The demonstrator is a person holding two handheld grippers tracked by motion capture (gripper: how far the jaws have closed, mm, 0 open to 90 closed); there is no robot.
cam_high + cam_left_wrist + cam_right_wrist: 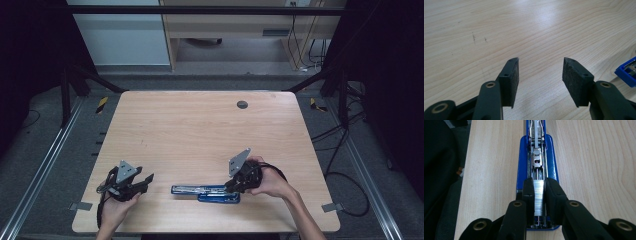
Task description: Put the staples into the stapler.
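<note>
A blue stapler (202, 190) lies opened out flat near the table's front edge, its metal magazine channel (537, 157) facing up. My right gripper (539, 181) is shut on a silver strip of staples (539, 197), held upright over the rear end of that channel. In the high view the right gripper (234, 186) sits at the stapler's right end. My left gripper (146, 182) is at the front left, apart from the stapler. Its jaws (540, 61) stand open over bare wood with nothing between them, and a blue corner of the stapler (627, 72) shows at the right.
The wooden table (200, 130) has a round grey grommet (242, 104) near its far edge. Its front edge lies just behind the stapler and both hands. Dark frame posts and loose cables (345, 150) surround the table on the floor.
</note>
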